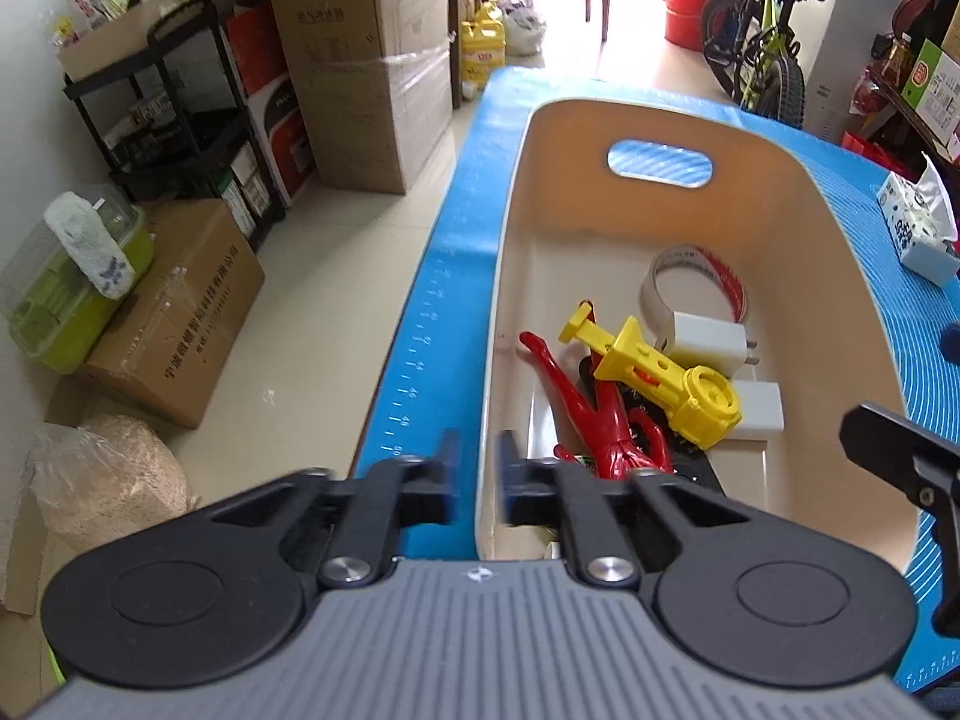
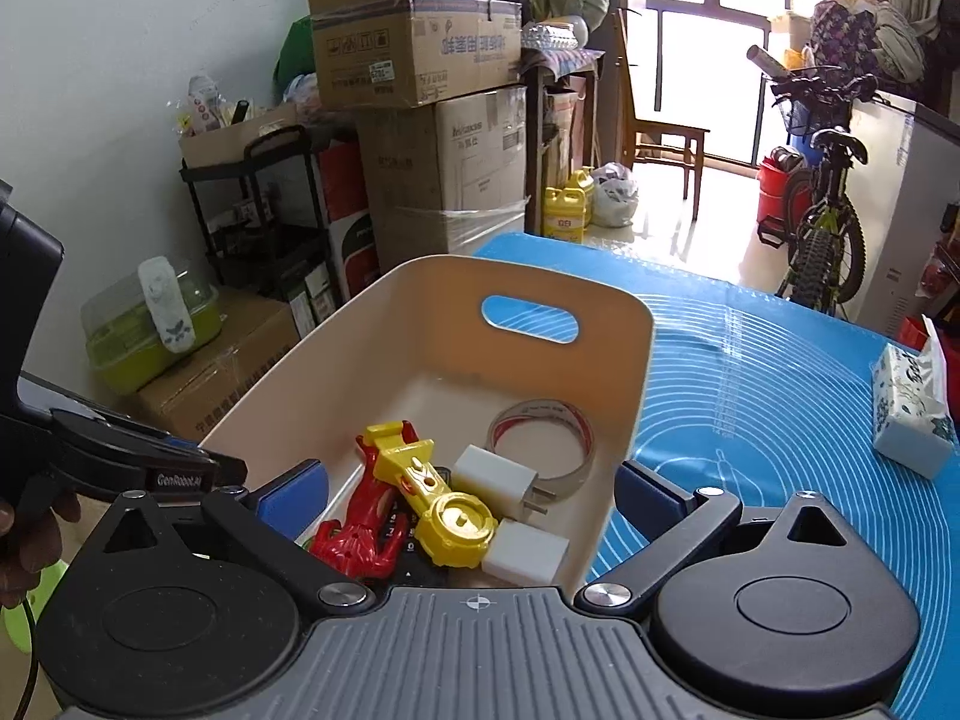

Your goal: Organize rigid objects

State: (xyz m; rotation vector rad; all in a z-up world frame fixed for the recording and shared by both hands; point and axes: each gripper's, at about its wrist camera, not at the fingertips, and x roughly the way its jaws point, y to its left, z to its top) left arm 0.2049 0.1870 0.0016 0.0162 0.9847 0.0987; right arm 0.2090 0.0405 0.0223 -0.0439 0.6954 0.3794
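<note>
A beige bin [image 1: 570, 210] [image 2: 420, 312] stands on the blue mat [image 1: 456, 240] [image 2: 750, 390]. Inside lie a yellow toy [image 1: 660, 372] [image 2: 432, 498], a red toy figure [image 1: 600, 414] [image 2: 354, 534], two white chargers [image 1: 708, 339] [image 2: 498, 471], a tape roll [image 1: 651, 294] [image 2: 540, 407] and a black item under them. My left gripper [image 1: 479, 474] is open, its jaws on either side of the bin's left wall without pressing it. My right gripper [image 2: 474, 495] is wide open over the bin's near end, with the right finger [image 2: 654, 492] outside the right wall.
A tissue pack [image 1: 918, 234] [image 2: 912, 414] lies on the mat to the right of the bin. Cardboard boxes [image 1: 360, 60], a black shelf cart [image 1: 180, 120] and a green container [image 1: 72, 300] stand on the floor left of the table. A bicycle [image 2: 828, 228] is parked beyond it.
</note>
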